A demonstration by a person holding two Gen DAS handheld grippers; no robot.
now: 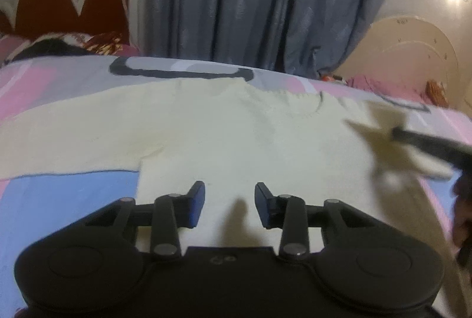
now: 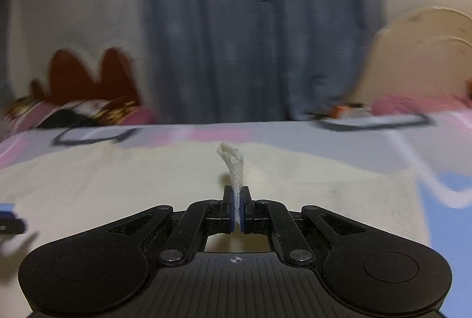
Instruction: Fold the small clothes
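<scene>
While the cream sweater (image 1: 236, 140) lies spread nearly flat on the bed (image 1: 73, 200), we judge the folding barely begun: the body is unfolded, one sleeve stretches out flat to the left in the left wrist view, and only the sleeve end on the other side is lifted. We hold that knitted cuff (image 2: 234, 167) in our right hand-held gripper (image 2: 237, 205), whose jaws are clamped together on it, the ribbed edge standing up above the pads. Our left hand-held gripper (image 1: 230, 200) hovers over the lower part of the sweater with jaws apart and nothing between them. Both sleeves and the body are yet to be folded in, by our reading.

Only the right wrist view shows the grip itself, sharp against a smeared background. Only the left wrist view shows the whole garment, its neckline (image 1: 312, 108), the flat sleeve, and our right tool as a dark blur above the far side. Behind hangs a blue curtain (image 1: 265, 8).
</scene>
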